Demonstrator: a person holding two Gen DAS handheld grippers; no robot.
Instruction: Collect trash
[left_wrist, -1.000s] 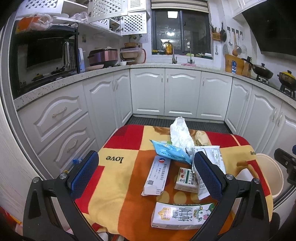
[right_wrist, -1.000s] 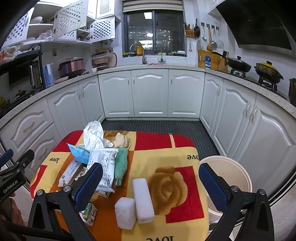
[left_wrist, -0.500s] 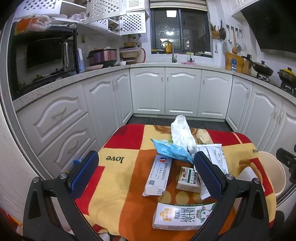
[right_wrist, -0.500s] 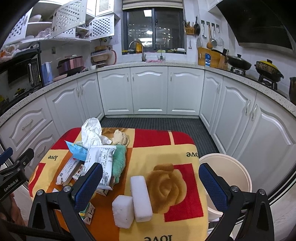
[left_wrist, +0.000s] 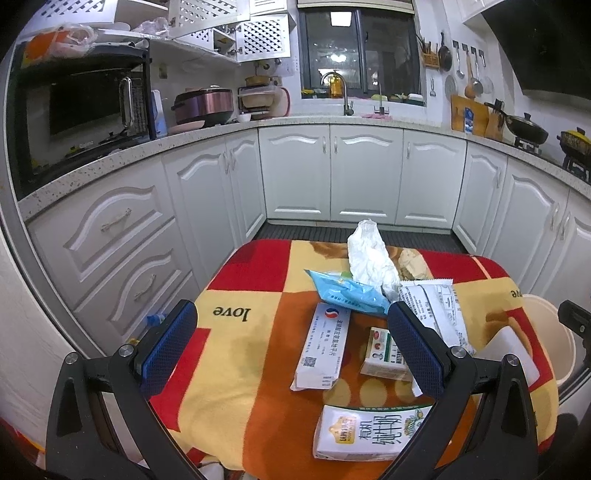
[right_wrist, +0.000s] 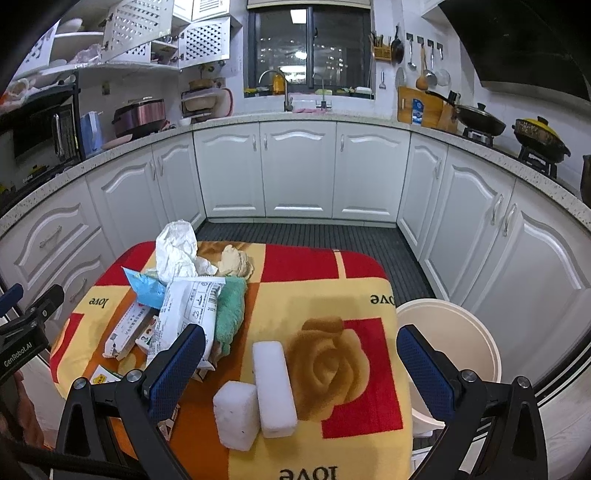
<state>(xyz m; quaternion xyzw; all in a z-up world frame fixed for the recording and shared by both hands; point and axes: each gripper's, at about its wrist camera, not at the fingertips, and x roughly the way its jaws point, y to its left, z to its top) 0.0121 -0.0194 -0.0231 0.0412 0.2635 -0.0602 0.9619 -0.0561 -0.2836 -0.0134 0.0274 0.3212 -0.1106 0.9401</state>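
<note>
Trash lies on a small table with a red, yellow and orange cloth (left_wrist: 236, 354). In the left wrist view I see a milk carton (left_wrist: 369, 432), a long white box (left_wrist: 325, 345), a small green-and-white box (left_wrist: 382, 352), a blue wrapper (left_wrist: 347, 291), a white printed bag (left_wrist: 436, 310) and crumpled white paper (left_wrist: 369, 258). My left gripper (left_wrist: 291, 343) is open and empty above the table's near edge. In the right wrist view two white foam blocks (right_wrist: 273, 387) lie near my open, empty right gripper (right_wrist: 301, 365). A cream bin (right_wrist: 450, 339) stands right of the table.
A green cloth (right_wrist: 231, 310) and a beige crumpled wad (right_wrist: 234, 260) lie among the trash. White cabinets (right_wrist: 299, 170) ring the room on three sides. A dark ribbed floor mat (right_wrist: 314, 236) lies beyond the table.
Both views have shifted slightly; the table items sit a little lower and farther in the frames. Both grippers stay open and nothing has been picked up.
</note>
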